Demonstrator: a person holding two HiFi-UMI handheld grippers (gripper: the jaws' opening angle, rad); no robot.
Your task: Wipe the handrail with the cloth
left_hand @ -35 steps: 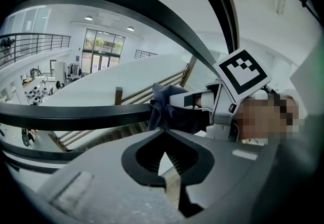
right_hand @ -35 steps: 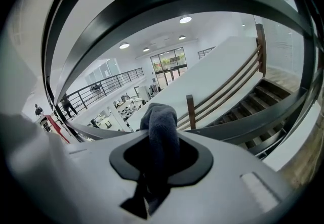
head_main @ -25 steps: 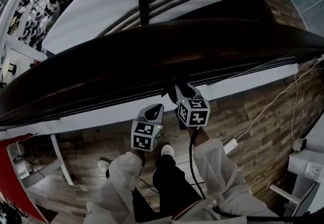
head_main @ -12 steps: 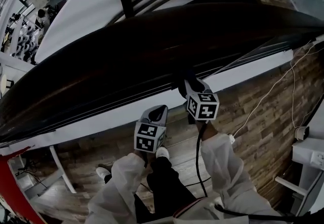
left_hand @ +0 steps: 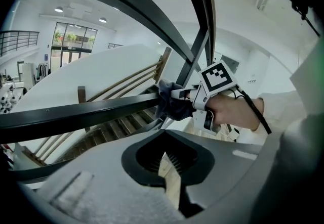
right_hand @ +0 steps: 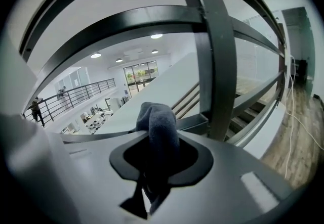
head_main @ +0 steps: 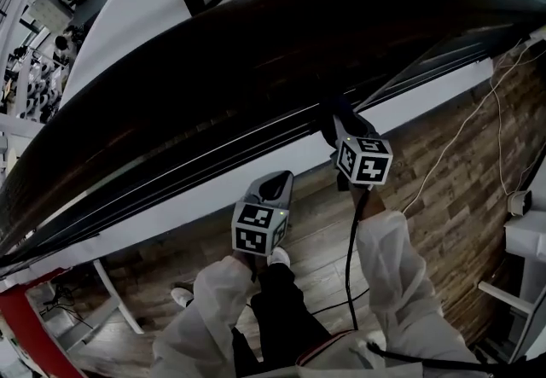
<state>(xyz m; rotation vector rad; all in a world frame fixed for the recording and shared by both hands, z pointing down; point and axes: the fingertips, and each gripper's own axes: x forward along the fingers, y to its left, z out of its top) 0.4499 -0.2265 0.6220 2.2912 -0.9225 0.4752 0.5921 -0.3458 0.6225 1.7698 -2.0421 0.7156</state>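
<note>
While the right hand-held gripper (right_hand: 151, 182) pinches the dark grey cloth (right_hand: 160, 126) at the near edge of the dark handrail (head_main: 213, 86) | left hand-held gripper (left_hand: 170, 173): jaws pressed together, nothing between them, just below the handrail, beside the right.

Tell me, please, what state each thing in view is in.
left gripper: jaws together, empty, held clear of the handrail.
right gripper: shut on the cloth.
cloth: bunched up, pressed against a bar of the handrail.
handrail: dark and fixed; whether it is clean cannot be told.
</note>
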